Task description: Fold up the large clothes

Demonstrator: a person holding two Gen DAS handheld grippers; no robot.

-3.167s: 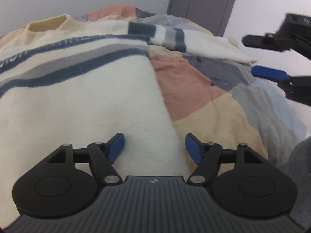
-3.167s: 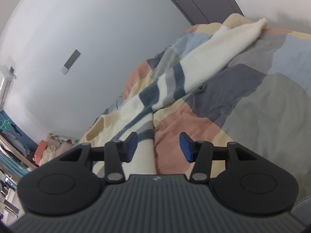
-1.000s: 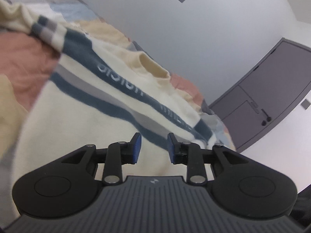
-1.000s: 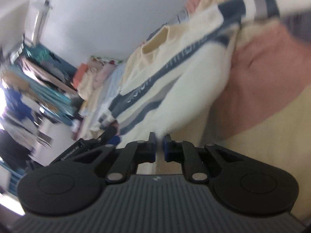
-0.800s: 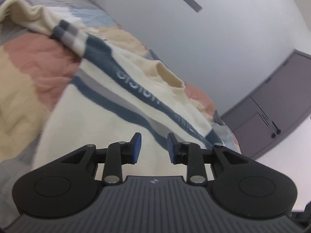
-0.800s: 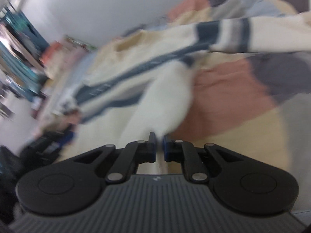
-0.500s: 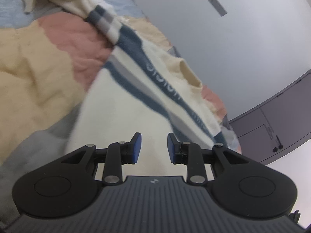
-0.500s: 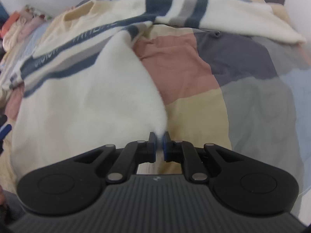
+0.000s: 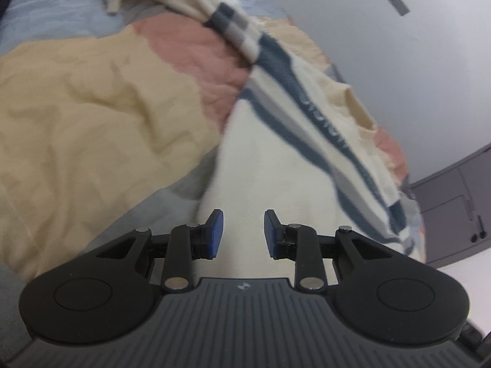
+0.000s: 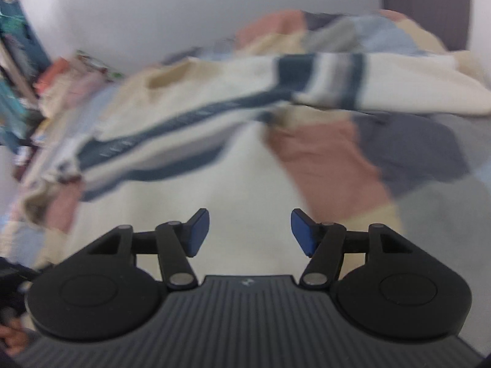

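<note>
The cream knitted sweater with navy and grey chest stripes (image 9: 276, 165) lies spread face up on the patchwork bed quilt of peach, salmon, grey and pale blue blocks (image 9: 92, 107), its striped sleeve (image 9: 214, 9) flung out to one side and the other striped sleeve (image 10: 368, 82) reaching across the quilt in the right view. It looks soft, thick and limp, light enough for a pinch but prone to sag and drag on the quilt, so I judge the hem corners and shoulder seams the best places to take hold. The left gripper (image 9: 244, 230) hovers over the lower body of the sweater with its blue pads partly apart and nothing pinched between them. The right gripper (image 10: 250, 230) has just been opening; its jaws stand wide, with only cream fabric below them, not gripped. A grey door (image 9: 454, 208) stands beyond the bed
</note>
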